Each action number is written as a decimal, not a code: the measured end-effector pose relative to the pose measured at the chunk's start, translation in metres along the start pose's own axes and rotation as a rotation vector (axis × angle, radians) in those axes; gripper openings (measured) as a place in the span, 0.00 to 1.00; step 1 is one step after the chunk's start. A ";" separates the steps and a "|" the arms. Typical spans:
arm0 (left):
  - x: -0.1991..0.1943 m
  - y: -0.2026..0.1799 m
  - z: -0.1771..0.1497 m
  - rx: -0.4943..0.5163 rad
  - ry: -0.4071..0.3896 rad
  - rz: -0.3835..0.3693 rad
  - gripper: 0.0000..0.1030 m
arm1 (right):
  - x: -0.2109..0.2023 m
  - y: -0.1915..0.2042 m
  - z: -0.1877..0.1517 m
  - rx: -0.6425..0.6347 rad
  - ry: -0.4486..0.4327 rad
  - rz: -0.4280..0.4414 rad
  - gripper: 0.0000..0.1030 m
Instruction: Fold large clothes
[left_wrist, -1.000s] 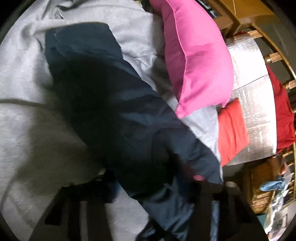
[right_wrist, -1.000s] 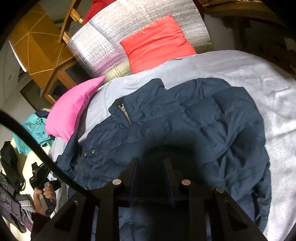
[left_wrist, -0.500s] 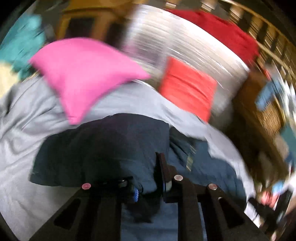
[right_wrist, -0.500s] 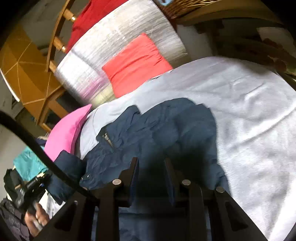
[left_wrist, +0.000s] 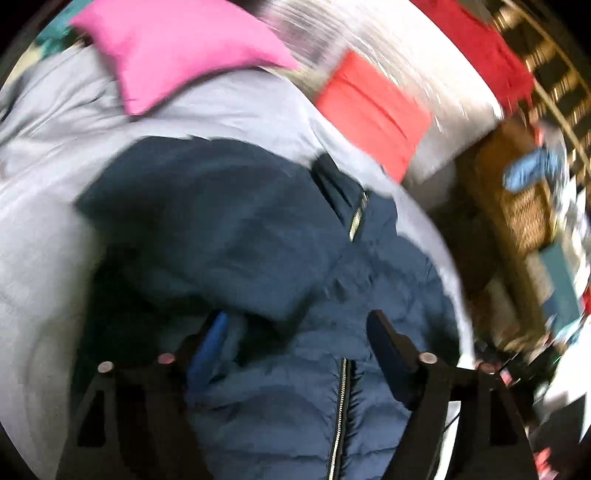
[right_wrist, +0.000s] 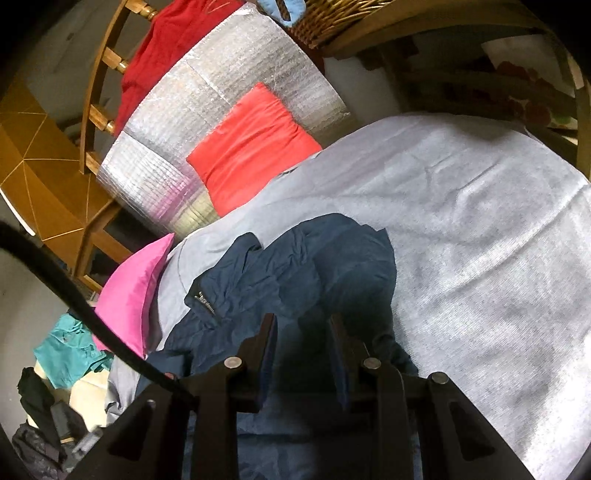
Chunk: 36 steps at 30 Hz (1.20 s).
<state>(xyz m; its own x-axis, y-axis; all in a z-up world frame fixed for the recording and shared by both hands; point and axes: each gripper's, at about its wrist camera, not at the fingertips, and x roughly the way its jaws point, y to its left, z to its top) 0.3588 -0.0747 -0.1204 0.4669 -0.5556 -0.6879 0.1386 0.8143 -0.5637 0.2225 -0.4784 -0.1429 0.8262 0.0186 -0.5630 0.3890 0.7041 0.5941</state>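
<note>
Since half a second earlier, my left gripper (left_wrist: 295, 332) had let its fingers spread wide apart, where before they stood close on a fold of the jacket (left_wrist: 280, 295); the sleeve (left_wrist: 207, 221) it had carried now lay folded across the jacket's front. The left fingers (left_wrist: 388, 347) hung just above the fabric, empty, one on each side of the zip (left_wrist: 341, 406). The view from my left wrist was blurred by motion. My right gripper (right_wrist: 301, 347) had its fingers (right_wrist: 267, 343) set a small gap apart, and dark cloth lay between and under them; I could not tell whether they pinched it. The jacket (right_wrist: 295, 280) lay bunched on the grey bed cover (right_wrist: 480, 240), its collar (right_wrist: 221, 284) toward the pillows. A pink pillow (left_wrist: 177, 48) rested at the cover's edge beside the jacket, and a red pillow (right_wrist: 251, 147) leaned against a silver padded sheet (right_wrist: 207, 110) on the wooden bed frame (right_wrist: 99, 92). A wicker basket (right_wrist: 332, 18) stood beyond, and loose clothes (right_wrist: 66, 350) were heaped beside the bed.
</note>
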 end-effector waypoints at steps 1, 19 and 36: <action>-0.005 0.011 0.005 -0.036 -0.023 0.003 0.77 | 0.000 0.001 -0.001 -0.002 0.002 0.002 0.29; 0.025 0.142 0.057 -0.513 -0.126 -0.132 0.32 | 0.026 0.024 -0.015 -0.069 0.048 -0.003 0.29; -0.008 -0.129 0.001 0.448 -0.241 -0.087 0.17 | 0.007 -0.003 -0.004 -0.018 0.007 -0.029 0.29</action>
<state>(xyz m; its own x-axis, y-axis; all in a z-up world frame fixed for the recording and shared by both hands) 0.3380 -0.1749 -0.0414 0.6176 -0.6133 -0.4923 0.5218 0.7879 -0.3270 0.2253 -0.4775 -0.1504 0.8117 0.0033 -0.5841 0.4051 0.7171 0.5671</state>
